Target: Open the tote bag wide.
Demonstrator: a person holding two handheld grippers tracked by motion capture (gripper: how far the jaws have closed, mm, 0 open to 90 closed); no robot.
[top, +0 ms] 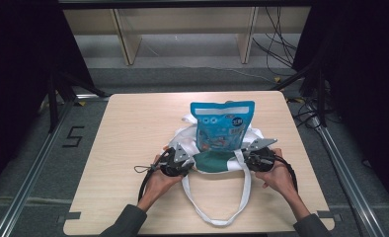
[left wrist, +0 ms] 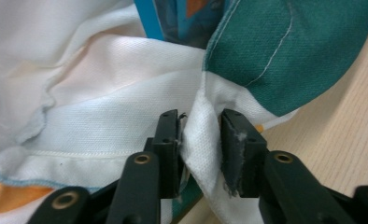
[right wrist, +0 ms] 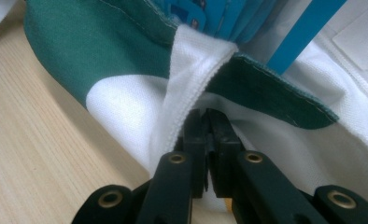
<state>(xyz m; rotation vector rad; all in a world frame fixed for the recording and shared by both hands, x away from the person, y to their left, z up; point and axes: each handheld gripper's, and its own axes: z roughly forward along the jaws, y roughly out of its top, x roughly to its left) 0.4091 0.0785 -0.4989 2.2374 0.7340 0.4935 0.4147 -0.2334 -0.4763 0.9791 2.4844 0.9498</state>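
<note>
The tote bag is white cloth with a dark green band across its mouth, stitched in pale thread; its long looped handles at the lower middle of the high view are plain white. In the lower left of the left gripper view the white cloth carries an orange patch edged in light blue. The pouch standing in the bag is bright blue with a white label and small orange and white printed figures. The bench is pale wood with fine straight grain. Both grippers' jaws are matt black with brass-coloured rivets.
</note>
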